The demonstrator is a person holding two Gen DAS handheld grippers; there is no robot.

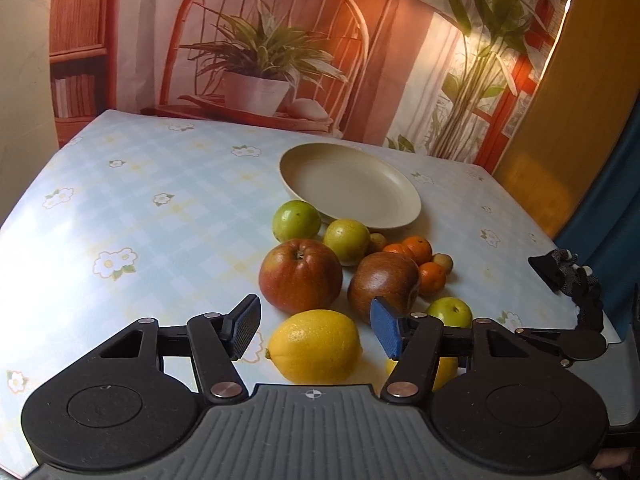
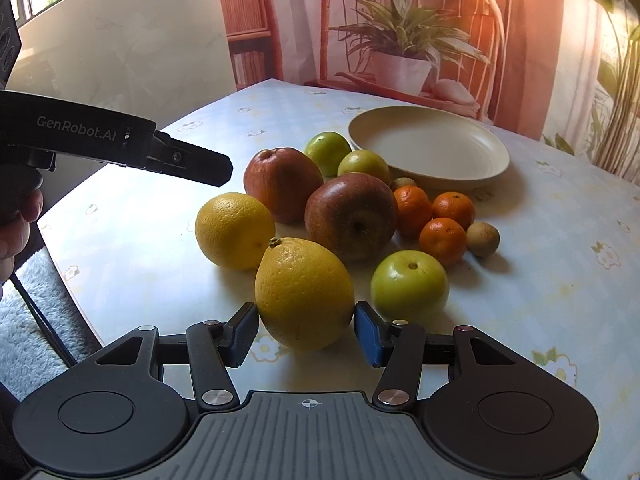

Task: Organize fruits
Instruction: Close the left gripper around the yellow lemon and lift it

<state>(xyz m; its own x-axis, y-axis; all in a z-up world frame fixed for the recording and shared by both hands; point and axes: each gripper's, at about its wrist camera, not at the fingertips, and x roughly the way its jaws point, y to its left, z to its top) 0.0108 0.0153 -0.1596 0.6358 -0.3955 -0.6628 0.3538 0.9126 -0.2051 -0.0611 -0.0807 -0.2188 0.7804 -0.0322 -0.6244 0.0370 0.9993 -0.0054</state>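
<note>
A cream plate (image 1: 384, 216) (image 2: 492, 168) sits empty at the back of the table. In front of it lie two red apples (image 1: 300, 272) (image 2: 352, 216), several green fruits (image 1: 296, 220) (image 2: 408, 284), three small oranges (image 2: 442, 240), two small brown fruits (image 2: 483, 239) and two lemons. My left gripper (image 1: 314, 330) is open, its pads on either side of one lemon (image 1: 316, 346) with gaps. My right gripper (image 2: 306, 332) stands with its pads against or very near the sides of the other lemon (image 2: 304, 292), which rests on the table.
The table (image 1: 140, 208) has a pale blue checked cloth with flowers. A printed backdrop with a chair and plants hangs behind. The left gripper's body (image 2: 120, 148) shows at the left of the right wrist view. A white rug (image 2: 28, 320) lies on the floor.
</note>
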